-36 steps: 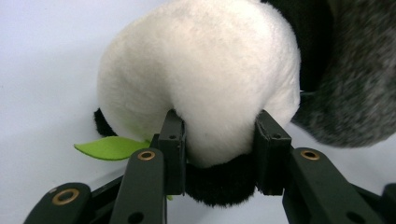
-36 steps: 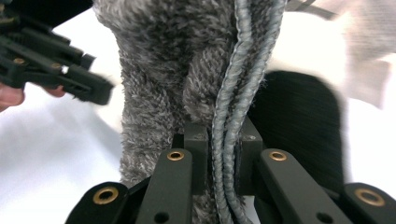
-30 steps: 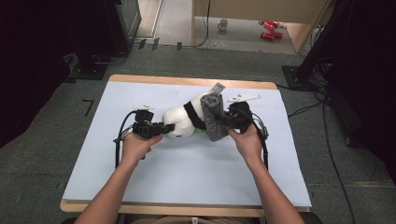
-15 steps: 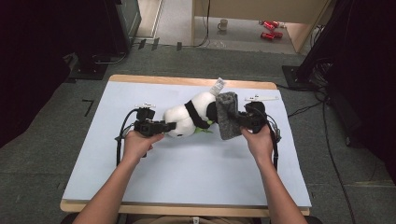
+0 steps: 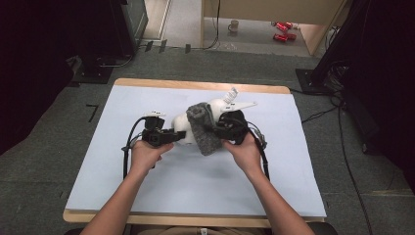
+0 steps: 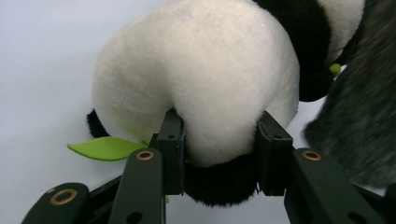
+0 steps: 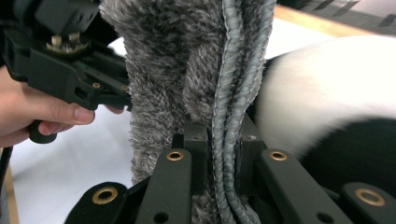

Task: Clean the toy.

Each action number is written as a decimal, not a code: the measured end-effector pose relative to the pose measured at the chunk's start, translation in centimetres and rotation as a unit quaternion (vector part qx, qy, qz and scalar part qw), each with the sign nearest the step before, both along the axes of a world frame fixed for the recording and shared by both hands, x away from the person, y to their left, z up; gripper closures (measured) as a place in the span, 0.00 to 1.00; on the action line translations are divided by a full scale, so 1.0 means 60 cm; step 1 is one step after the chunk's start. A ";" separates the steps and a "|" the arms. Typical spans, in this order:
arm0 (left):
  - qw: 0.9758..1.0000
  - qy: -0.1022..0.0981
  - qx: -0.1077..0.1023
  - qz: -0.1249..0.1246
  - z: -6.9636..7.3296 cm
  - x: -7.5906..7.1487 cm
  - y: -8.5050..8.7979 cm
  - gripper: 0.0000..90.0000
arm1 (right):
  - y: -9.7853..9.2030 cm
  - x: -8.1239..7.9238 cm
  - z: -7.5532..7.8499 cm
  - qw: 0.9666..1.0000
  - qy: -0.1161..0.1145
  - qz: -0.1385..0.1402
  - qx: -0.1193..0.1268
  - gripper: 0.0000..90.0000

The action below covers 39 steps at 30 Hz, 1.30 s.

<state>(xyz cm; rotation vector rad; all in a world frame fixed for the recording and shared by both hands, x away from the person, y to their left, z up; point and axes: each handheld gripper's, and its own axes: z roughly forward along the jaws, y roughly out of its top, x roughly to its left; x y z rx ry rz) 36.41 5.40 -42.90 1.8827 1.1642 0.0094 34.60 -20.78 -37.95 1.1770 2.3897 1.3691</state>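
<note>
Our right gripper (image 5: pixel 215 131), clamped on the grey fuzzy cloth (image 5: pixel 201 128), has dragged it leftward over the plush panda (image 5: pixel 182 131), which the left gripper (image 5: pixel 172 137) pins; the covering advances.

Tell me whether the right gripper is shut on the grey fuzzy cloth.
Shut on it: the right gripper clamps the grey fuzzy cloth by its stitched edge.

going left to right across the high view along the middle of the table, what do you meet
Left black two-jaw gripper → white and black plush panda toy → grey fuzzy cloth → right black two-jaw gripper, all on the pale blue table mat.
</note>
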 end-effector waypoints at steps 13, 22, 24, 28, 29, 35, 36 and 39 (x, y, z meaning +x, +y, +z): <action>1.000 -0.003 0.016 -0.003 -0.007 -0.017 -0.005 0.69 | 0.026 0.013 -0.045 0.997 -0.008 0.015 -0.071 0.89; 1.000 -0.006 -0.003 -0.003 -0.009 -0.005 0.006 0.69 | -0.018 0.022 -0.030 0.999 0.000 -0.009 -0.046 0.90; 1.000 -0.003 -0.010 -0.003 -0.009 -0.001 0.008 0.69 | -0.031 0.023 -0.024 0.999 -0.003 -0.019 -0.039 0.90; 1.000 -0.002 -0.014 -0.006 -0.009 0.005 0.008 0.69 | -0.065 0.023 -0.023 0.999 -0.003 -0.047 -0.026 0.89; 1.000 -0.002 -0.014 -0.007 -0.009 0.007 0.008 0.69 | -0.070 0.023 -0.024 0.998 -0.003 -0.052 -0.022 0.89; 1.000 0.005 -0.025 -0.005 -0.009 0.018 0.015 0.69 | -0.120 0.025 -0.036 0.994 0.006 -0.102 -0.029 0.89; 1.000 0.004 -0.024 -0.006 -0.009 0.019 0.013 0.69 | -0.129 0.026 -0.042 0.994 0.015 -0.108 -0.019 0.89; 1.000 0.001 -0.019 -0.011 -0.008 0.020 0.012 0.69 | -0.145 0.026 -0.058 0.992 0.029 -0.120 -0.016 0.89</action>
